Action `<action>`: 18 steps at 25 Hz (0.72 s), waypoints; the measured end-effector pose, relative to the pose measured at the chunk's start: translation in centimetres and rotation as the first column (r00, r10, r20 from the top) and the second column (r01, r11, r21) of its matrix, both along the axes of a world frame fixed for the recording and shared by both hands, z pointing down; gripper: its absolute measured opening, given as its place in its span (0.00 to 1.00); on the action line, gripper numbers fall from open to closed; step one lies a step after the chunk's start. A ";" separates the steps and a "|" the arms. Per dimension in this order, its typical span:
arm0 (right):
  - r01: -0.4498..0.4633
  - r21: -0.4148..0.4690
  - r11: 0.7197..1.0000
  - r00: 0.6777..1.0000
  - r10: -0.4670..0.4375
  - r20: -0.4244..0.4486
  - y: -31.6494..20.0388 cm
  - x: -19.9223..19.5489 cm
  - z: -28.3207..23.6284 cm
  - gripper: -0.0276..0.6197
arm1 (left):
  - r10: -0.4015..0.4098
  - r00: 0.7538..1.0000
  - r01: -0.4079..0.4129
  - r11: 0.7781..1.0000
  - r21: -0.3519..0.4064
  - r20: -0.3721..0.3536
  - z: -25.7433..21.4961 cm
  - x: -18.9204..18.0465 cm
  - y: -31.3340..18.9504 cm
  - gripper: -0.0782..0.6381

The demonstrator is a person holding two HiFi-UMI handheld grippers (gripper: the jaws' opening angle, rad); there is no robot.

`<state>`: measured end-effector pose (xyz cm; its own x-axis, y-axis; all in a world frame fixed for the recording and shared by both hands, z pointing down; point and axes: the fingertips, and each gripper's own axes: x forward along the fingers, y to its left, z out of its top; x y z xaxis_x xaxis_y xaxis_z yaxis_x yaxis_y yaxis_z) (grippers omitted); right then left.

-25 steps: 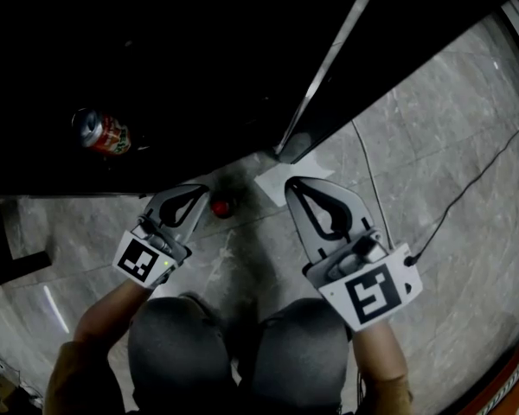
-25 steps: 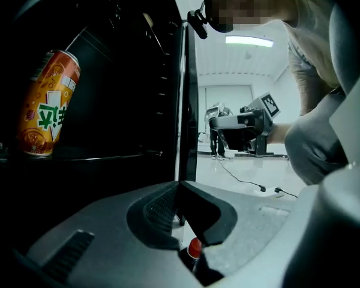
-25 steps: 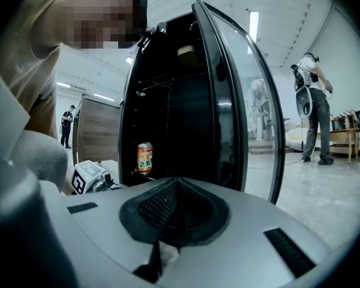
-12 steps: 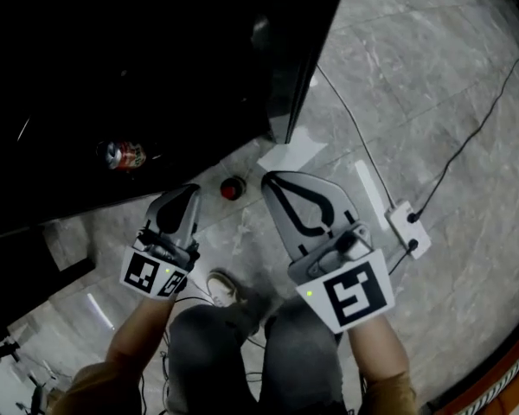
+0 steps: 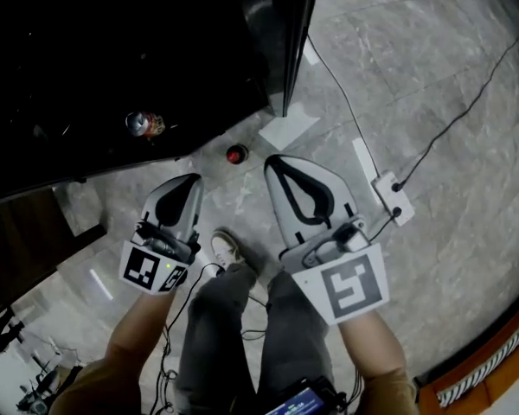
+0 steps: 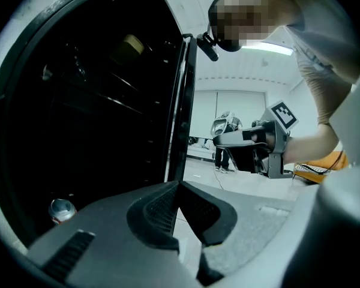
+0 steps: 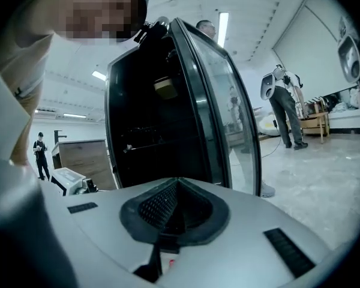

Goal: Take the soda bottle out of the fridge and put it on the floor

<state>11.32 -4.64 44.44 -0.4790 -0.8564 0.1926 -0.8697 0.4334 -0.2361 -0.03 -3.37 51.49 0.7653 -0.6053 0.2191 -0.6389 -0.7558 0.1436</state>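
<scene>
Left tool point(image 5: 189, 185) & right tool point(image 5: 284, 166) both closed (empty), side by side, pointing fwd.

No word, brand or number can be read anywhere in these views. The marker cubes on the left gripper point(image 5: 189, 182) and the right gripper point(image 5: 284, 164) carry only black-and-white square patterns, not letters. The can point(image 5: 144, 124) inside the dark fridge point(image 5: 156, 41) has a coloured label too small to read.
</scene>
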 end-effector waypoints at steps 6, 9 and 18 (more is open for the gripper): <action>-0.058 -0.025 0.998 0.997 0.059 0.047 1.6 0.3 -7.7 0.05 | -0.036 0.999 0.036 0.999 -0.019 -0.007 -7.2 -0.7 2.1 0.11; -0.055 -0.016 0.998 0.997 0.055 0.046 2.3 0.1 -12.1 0.05 | -0.055 0.998 0.055 0.998 -0.025 -0.016 -10.9 -0.7 2.5 0.11; -0.055 -0.004 0.998 0.998 0.055 0.019 4.9 0.9 -24.4 0.05 | -0.074 0.997 0.074 0.997 0.016 -0.025 -23.6 0.4 4.7 0.11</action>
<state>12.19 0.30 20.02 -0.4351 -0.8807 0.1870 -0.8874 0.3843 -0.2548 0.40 1.35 27.87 0.7233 -0.6639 0.1899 -0.6896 -0.7090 0.1478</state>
